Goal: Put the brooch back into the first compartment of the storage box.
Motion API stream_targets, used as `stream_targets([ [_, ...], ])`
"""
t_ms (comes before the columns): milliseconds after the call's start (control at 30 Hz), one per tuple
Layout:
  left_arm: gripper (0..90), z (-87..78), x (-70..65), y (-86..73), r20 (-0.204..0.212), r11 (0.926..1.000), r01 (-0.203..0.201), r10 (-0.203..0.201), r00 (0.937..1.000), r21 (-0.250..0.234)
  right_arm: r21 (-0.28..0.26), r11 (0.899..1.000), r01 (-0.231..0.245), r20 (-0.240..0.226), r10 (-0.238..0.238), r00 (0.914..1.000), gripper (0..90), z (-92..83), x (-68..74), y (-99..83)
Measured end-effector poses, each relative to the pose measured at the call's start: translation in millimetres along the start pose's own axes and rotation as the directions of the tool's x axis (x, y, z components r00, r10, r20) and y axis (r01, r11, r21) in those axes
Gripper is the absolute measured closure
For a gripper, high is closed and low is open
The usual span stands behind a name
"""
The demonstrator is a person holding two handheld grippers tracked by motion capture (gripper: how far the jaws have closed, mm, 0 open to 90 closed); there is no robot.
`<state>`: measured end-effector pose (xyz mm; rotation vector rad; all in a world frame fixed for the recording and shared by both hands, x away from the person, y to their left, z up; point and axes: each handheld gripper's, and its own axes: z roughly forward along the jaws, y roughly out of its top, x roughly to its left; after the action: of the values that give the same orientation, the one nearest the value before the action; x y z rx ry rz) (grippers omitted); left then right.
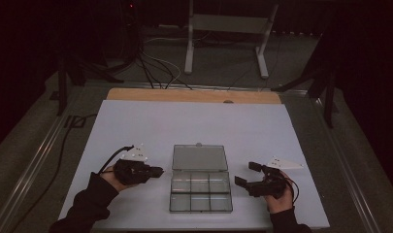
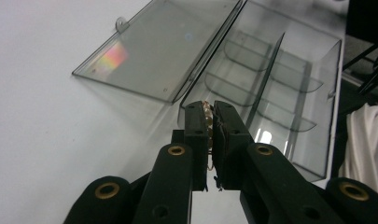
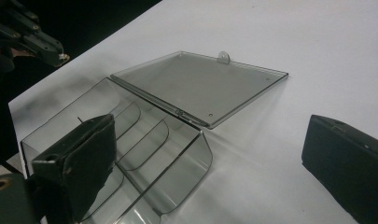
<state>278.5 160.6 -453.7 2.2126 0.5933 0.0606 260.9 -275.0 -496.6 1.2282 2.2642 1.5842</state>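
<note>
Clear plastic organizer box (image 1: 201, 189), lid (image 1: 199, 157) open

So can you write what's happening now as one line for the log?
clear box: lid open flat | left gripper: shut on small beaded thing | right gripper: open, beside box

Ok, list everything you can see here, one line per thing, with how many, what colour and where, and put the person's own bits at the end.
clear plastic compartment box: one, smoky transparent, near centre of the table, open, six compartments that look empty
flat hinged lid: one, same clear plastic, folded back flat on the sheet behind the box
white sheet: one, covering most of the table
wooden table edge: one, tan, along the far side
metal frame stand: one, pale grey, on the floor beyond the table
cables: several, dark and pale, on the floor behind
small gold-coloured item: one, pinched in the left claw; too small to identify
left claw: black, left of the box, shut
right claw: black, right of the box, open
dark sleeves: two, bottom edge
</note>
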Motion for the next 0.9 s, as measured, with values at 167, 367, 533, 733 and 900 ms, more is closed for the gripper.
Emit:
stream_targets([
  [167,86.4,1.9,-2.1,4.6,0.01,0.9999,0.01,-0.01,0.9999,-0.011,0.001,1.0,0.002,-0.001,-0.002,1.0,3.1,0.3,0.4,0.0],
  [367,86.4,9.2,-7.0,11.5,0.026,0.9999,-0.01,0.01,0.9996,-0.006,0.002,1.0,0.0,0.0,0.0,1.0,3.1,0.3,0.3,-0.1],
  [533,86.4,13.5,-10.6,18.0,0.04,0.9996,-0.026,0.027,0.9988,-0.014,0.0,1.0,-0.001,-0.001,0.001,1.0,3.1,0.0,0.3,-0.1],
  [733,86.4,19.6,-14.3,23.3,0.056,0.9992,-0.038,0.039,0.9977,-0.014,-0.003,1.0,0.001,-0.001,-0.001,1.0,3.1,-0.5,0.2,0.0],
  [900,86.4,26.1,-16.2,26.4,0.073,0.9992,-0.037,0.038,0.9966,-0.017,-0.002,1.0,-0.001,-0.003,0.001,1.0,3.1,-0.4,0.1,-0.1],
])
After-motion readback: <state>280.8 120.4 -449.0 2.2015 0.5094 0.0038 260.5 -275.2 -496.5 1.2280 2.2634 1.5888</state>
